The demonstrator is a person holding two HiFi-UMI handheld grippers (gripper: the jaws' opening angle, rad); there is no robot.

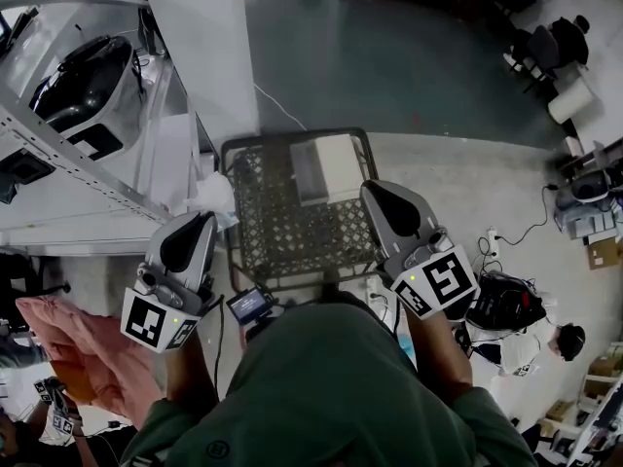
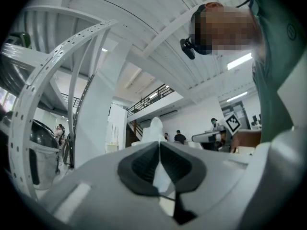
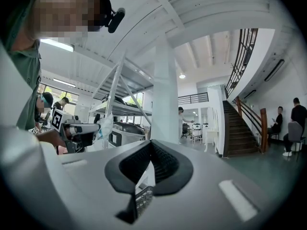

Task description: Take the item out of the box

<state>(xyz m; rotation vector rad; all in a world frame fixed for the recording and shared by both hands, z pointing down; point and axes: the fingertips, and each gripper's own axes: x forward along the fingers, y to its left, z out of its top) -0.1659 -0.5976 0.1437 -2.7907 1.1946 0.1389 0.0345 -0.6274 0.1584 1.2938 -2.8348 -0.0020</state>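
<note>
The crumpled white item (image 2: 156, 127) is pinched only by its lower edge and, I judge, could slip free on a quick swing. The left gripper (image 1: 202, 222) is clamped on it, left of the wire basket (image 1: 292, 232). The right gripper (image 1: 376, 193) is closed and empty. Farther off, the white box (image 1: 326, 168) lies in the basket.

White rectangular box (image 1: 326, 168) lies in the black wire-mesh basket (image 1: 282, 236), at its far right. Crumpled white plastic bag (image 1: 212, 197) is at the basket's left rim, between the left gripper's (image 1: 205, 219) jaws. Right gripper (image 1: 374, 192) is over the right rim.
</note>
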